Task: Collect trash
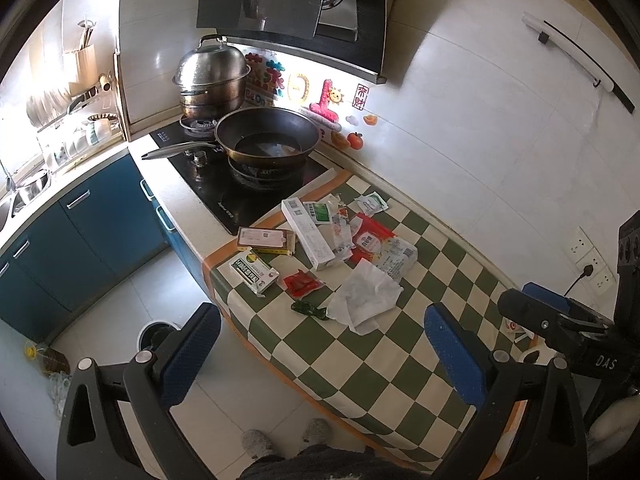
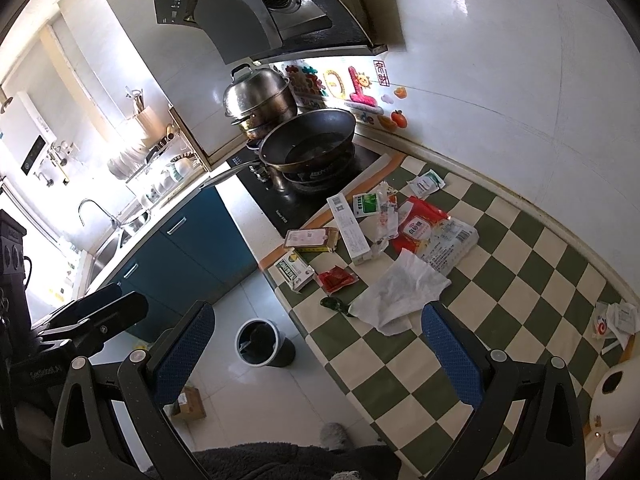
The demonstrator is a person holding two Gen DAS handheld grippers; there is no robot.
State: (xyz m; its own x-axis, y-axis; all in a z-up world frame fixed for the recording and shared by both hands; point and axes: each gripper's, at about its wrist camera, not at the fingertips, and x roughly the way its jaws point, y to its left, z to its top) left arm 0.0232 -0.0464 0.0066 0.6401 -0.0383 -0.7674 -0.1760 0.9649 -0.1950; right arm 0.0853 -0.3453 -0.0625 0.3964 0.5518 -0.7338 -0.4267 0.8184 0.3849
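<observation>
Left gripper [image 1: 320, 354]: two blue, stippled rubber pads on black hinged arms, spread wide, holding nothing, above the near edge of the counter. Right gripper [image 2: 318, 354]: same build, likewise spread and empty; it also shows at the right margin of the left wrist view, as the left one does at the left margin of the right wrist view.

Directly ahead, a green-and-cream checkered cloth [image 1: 384, 364] with an orange border covers the counter and carries the trash. Nearest lies a crumpled white tissue [image 1: 366, 298], soft and irregular, with a small dark green wrapper [image 1: 308, 310] touching its left corner. Beyond: a flat red sachet [image 1: 302, 283], glossy and roughly square; a green-and-white carton [image 1: 254, 270]; a flat brown box [image 1: 266, 240]. A long white box [image 1: 306, 232], rigid cardboard, has its long axis running from the stove end back toward the grippers. Beside it sit a red-and-clear plastic bag [image 1: 380, 244], crinkled, a small green-labelled packet [image 1: 320, 213] and a white sachet [image 1: 372, 203] near the wall.

Farther off, a dark round wok [image 1: 266, 134] with a long steel handle pointing left rests on a black glass hob, with a domed steel steamer [image 1: 212, 78] behind.

On the tiled floor stands a cylindrical bin [image 2: 264, 342] with a dark liner, fully seen only from the right wrist; from the left wrist a finger hides most of it. Only the right wrist view shows more paper scraps [image 2: 614, 320] at the cloth's far right, and a small cardboard box [image 2: 192, 402] on the floor.
</observation>
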